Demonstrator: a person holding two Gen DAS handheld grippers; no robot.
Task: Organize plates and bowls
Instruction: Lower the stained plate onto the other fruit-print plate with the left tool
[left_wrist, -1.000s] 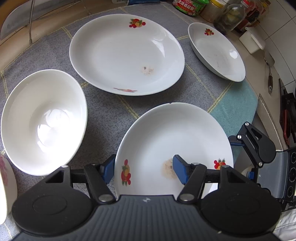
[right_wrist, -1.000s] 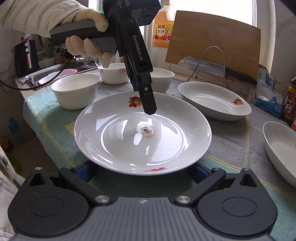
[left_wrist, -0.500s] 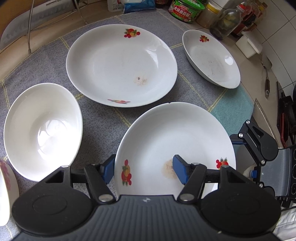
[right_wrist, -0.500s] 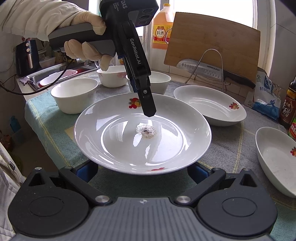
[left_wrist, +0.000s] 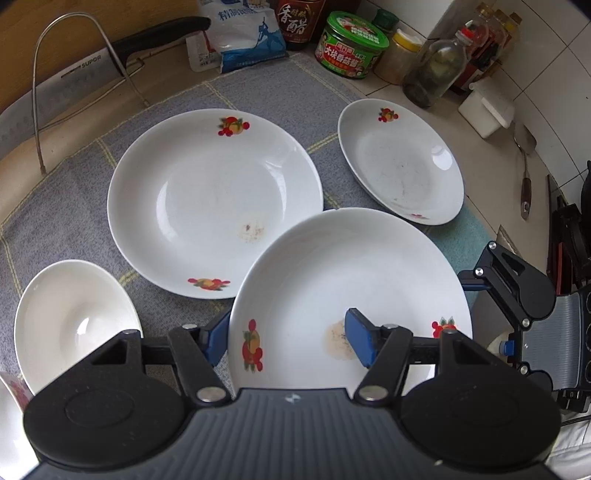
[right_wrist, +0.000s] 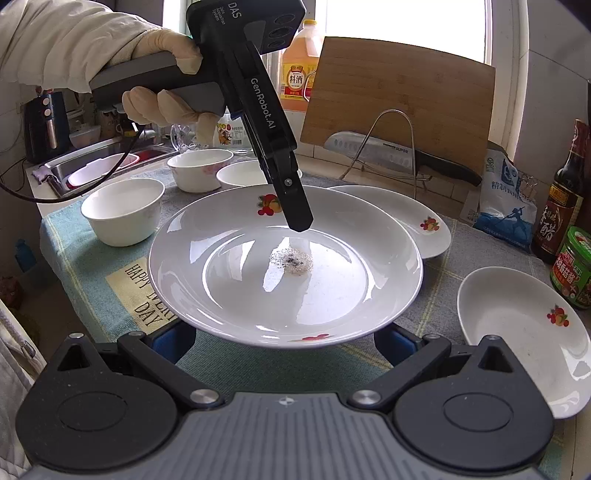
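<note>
My left gripper (left_wrist: 286, 338) is shut on the rim of a white fruit-print plate (left_wrist: 351, 280), one finger under it and one on its inner face, holding it above the cloth. The same plate (right_wrist: 284, 266) fills the right wrist view, with the left gripper's finger (right_wrist: 295, 210) over it. My right gripper (right_wrist: 284, 339) is open, with its blue pads either side below the plate's near rim. A second large plate (left_wrist: 214, 199) lies on the cloth, partly under the held plate's edge. A smaller dish (left_wrist: 400, 158) lies to the right, and a white bowl (left_wrist: 70, 317) to the left.
Three white bowls (right_wrist: 123, 208) stand at the far left by the sink (right_wrist: 92, 166). A cutting board (right_wrist: 399, 110), a knife on a wire rack (right_wrist: 391, 151), bottles and a green-lidded jar (left_wrist: 351, 44) line the back. The counter edge is near left.
The held plate has risen and moved toward the second large plate, now overlapping its edge. The left camera view has pulled back, showing more of the back counter.
</note>
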